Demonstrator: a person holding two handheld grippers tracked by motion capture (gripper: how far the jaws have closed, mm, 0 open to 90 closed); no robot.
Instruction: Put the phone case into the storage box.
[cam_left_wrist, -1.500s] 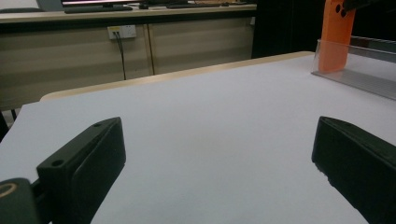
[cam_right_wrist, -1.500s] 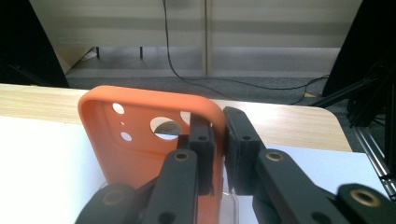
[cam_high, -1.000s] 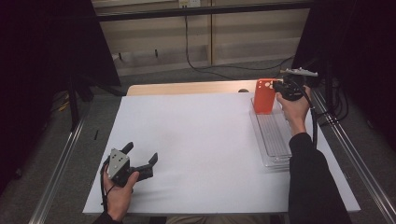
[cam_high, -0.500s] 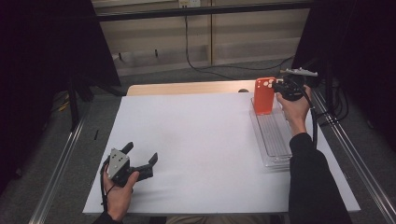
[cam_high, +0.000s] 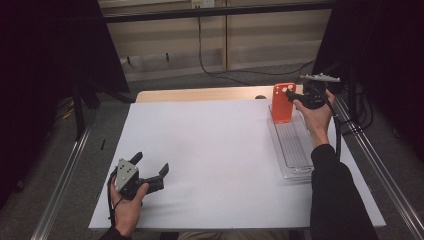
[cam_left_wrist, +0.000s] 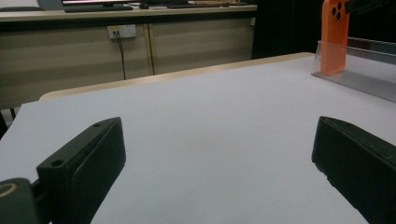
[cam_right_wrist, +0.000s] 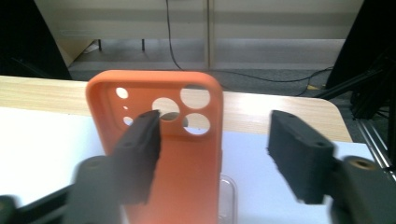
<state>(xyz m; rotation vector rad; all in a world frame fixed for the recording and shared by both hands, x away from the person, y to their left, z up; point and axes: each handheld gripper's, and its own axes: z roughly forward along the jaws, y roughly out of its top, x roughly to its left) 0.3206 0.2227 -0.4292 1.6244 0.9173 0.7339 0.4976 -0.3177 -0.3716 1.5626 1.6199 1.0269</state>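
Note:
An orange phone case (cam_high: 281, 102) with camera cut-outs stands upright at the far end of a clear plastic tray (cam_high: 295, 150) on the right of the white table. My right gripper (cam_high: 292, 97) is level with the case's top right edge. Its jaws have just been opening. In the right gripper view the case (cam_right_wrist: 187, 158) stands partly between the parted jaws of that gripper (cam_right_wrist: 215, 121), with a gap to the right jaw. My left gripper (cam_high: 150, 165) rests open near the front left of the table, nothing between its jaws (cam_left_wrist: 215, 154). The case (cam_left_wrist: 334, 37) shows far off.
The white sheet (cam_high: 210, 150) covers most of the table, with a strip of bare wood (cam_high: 200, 94) at the far edge. The ribbed tray (cam_left_wrist: 364, 65) runs along the right side. Metal rails (cam_high: 65, 170) flank the table, and cables hang at the back wall.
Both hands and the orange case hold their places. The right gripper's jaws look slightly wider apart at the case's top edge than before.

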